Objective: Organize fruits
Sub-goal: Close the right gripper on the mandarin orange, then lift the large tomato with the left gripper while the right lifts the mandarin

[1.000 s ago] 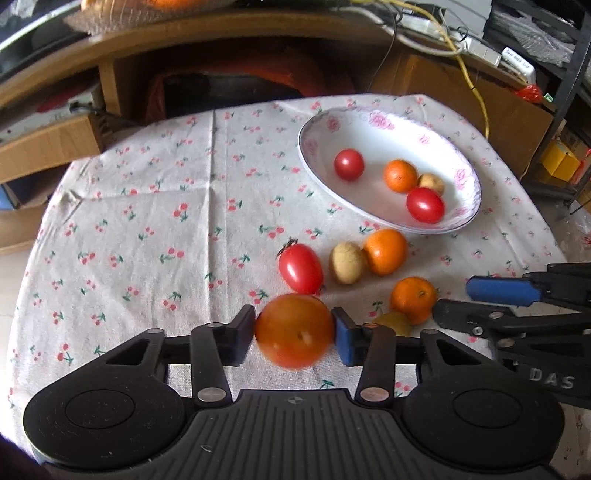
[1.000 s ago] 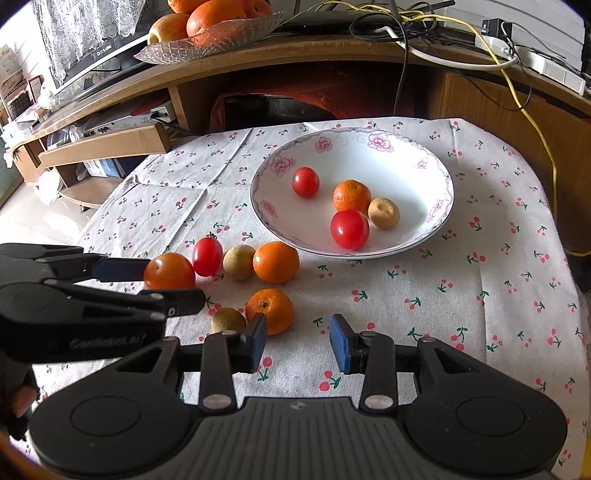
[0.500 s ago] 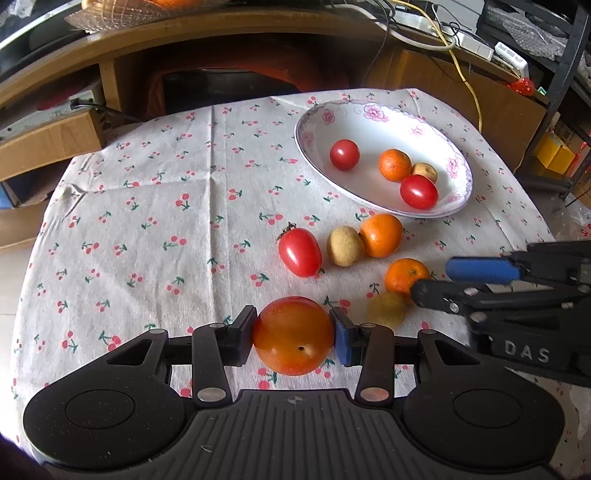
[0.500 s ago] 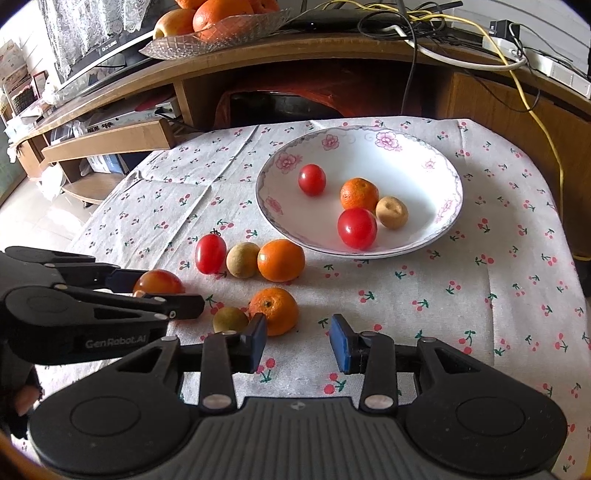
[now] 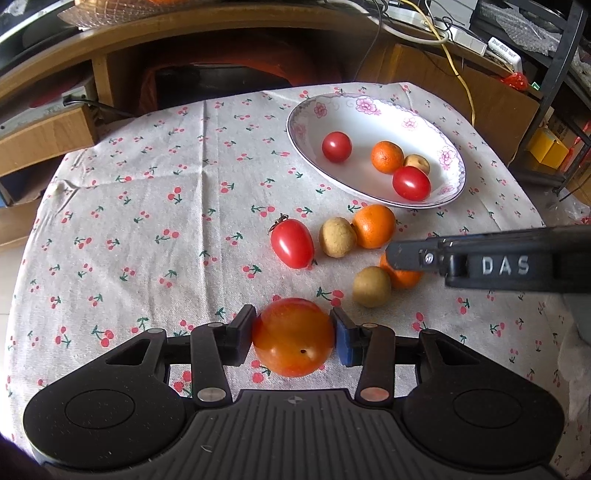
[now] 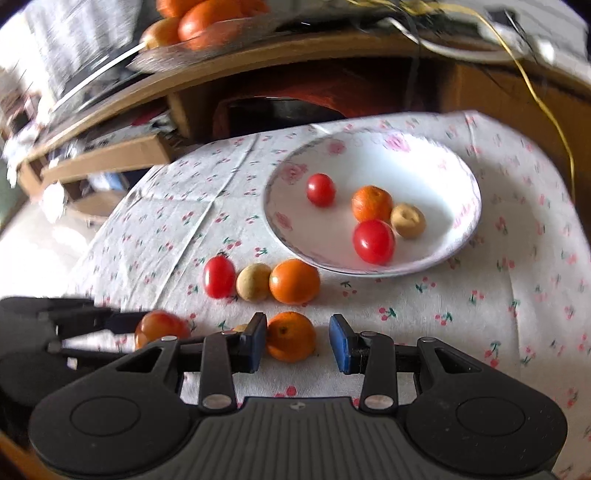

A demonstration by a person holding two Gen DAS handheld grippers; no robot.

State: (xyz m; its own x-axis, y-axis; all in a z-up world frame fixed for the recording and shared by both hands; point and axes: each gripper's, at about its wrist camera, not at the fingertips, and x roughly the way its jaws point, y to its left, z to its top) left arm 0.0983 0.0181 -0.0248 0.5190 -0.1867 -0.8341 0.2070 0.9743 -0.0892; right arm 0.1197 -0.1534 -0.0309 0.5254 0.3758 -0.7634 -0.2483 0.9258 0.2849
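My left gripper [image 5: 293, 336] is shut on a large orange-red tomato [image 5: 293, 336] and holds it over the near part of the cloth. My right gripper [image 6: 297, 341] is open, its jaws on either side of a small orange [image 6: 291, 335] lying on the cloth, with a gap on the right. In the left wrist view that orange [image 5: 404, 276] sits partly hidden behind the right gripper's finger, beside a brown round fruit [image 5: 371, 287]. A white flowered bowl [image 5: 452, 173] at the back right holds two red tomatoes, an orange and a brown fruit.
A red plum tomato [image 5: 292, 243], a brown fruit [image 5: 337, 236] and an orange [image 5: 373, 226] lie in a row in front of the bowl. A wooden shelf unit with cables stands behind the table, with a glass dish of fruit [image 6: 199, 27] on top.
My right gripper has moved forward and down so its open jaws now flank the small orange. My left gripper has drawn back a little with the tomato still in it.
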